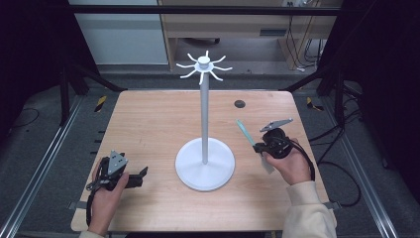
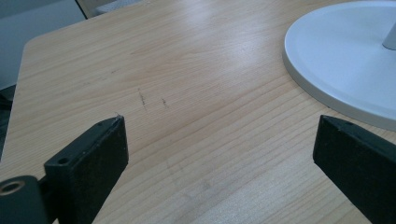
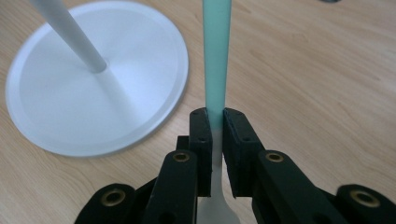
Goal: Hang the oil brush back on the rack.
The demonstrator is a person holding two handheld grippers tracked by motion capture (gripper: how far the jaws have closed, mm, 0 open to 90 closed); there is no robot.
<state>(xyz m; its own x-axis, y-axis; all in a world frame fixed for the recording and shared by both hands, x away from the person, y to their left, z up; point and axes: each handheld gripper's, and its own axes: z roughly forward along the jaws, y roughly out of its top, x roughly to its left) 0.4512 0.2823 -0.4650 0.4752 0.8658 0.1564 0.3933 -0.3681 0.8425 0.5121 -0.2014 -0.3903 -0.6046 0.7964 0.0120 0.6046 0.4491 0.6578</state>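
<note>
Right gripper jaws are clamped narrow on a teal-handled utensil, centre frame — handle free, apparently for hooking onto the white stand. Left gripper jaws stand wide and empty over the table at lower left — seemingly idle.

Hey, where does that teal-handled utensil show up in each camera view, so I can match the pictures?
High view: the teal-handled utensil is right of centre, held in the right claw, handle slanting up and to the left.
Left gripper view: not in it.
Right gripper view: the utensil runs straight up the middle from between the black jaws.
Shared landmark: the white stand's round base, at upper right in the left gripper view and upper left in the right gripper view.
</note>
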